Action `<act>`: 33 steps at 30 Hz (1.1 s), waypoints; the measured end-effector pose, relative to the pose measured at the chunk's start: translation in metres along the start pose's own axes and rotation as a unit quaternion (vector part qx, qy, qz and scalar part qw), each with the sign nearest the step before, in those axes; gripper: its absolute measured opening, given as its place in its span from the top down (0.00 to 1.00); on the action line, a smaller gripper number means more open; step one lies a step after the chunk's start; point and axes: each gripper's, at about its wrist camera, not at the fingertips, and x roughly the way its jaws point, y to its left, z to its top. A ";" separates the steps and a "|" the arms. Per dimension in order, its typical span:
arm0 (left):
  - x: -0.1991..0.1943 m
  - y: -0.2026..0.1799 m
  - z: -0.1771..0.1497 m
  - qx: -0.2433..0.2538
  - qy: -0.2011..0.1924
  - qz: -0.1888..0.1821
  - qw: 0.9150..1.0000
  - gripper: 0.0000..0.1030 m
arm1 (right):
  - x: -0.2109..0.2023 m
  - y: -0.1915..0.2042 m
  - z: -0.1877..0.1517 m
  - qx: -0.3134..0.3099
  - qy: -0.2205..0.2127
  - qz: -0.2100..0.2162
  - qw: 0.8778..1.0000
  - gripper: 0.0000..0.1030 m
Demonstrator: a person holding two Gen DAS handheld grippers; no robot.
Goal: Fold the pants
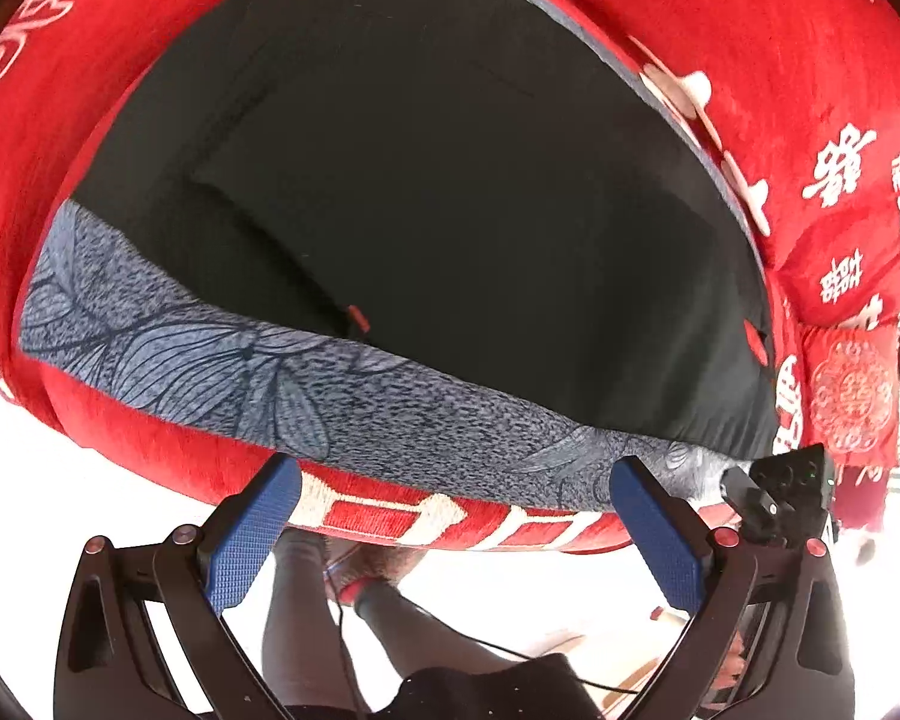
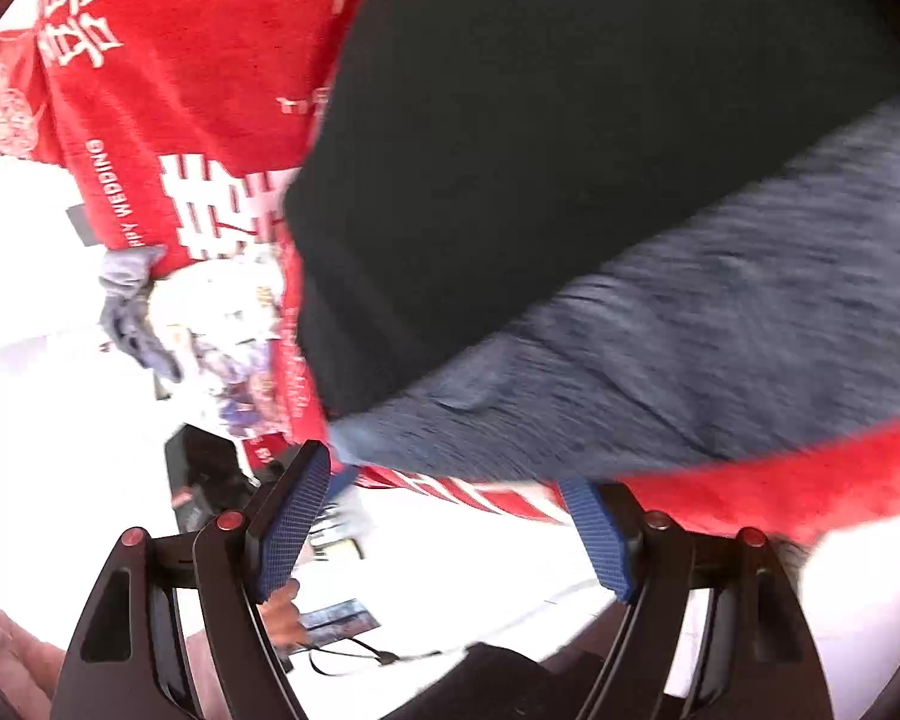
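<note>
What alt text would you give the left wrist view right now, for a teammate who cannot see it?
Black pants lie spread on a grey leaf-patterned sheet over a red blanket with white lettering. The left gripper hangs open at the near edge, its blue pads touching nothing. The right gripper's black body shows at the lower right.

Both fisheye views bend strongly at the rims; backgrounds blow out white, and the right wrist view smears with motion blur.

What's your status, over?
Left gripper open, empty. Right gripper open, empty. Black pants flat on grey sheet. Nothing in the way.
</note>
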 end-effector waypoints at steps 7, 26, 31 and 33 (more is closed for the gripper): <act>-0.010 0.038 -0.002 -0.051 -0.025 -0.023 0.998 0.00 | 0.095 0.038 0.006 -0.009 0.062 0.054 0.997 0.20; -0.023 0.086 0.030 -0.159 -0.109 -0.121 0.974 0.64 | 0.093 0.065 0.017 0.001 0.099 0.099 0.990 0.20; -0.038 0.068 0.037 -0.101 -0.080 -0.108 0.986 0.66 | 0.049 0.019 0.016 0.051 0.027 0.052 0.997 0.20; -0.042 0.066 0.041 -0.091 -0.070 -0.108 0.987 0.66 | 0.030 0.002 0.015 0.078 -0.003 0.047 0.996 0.20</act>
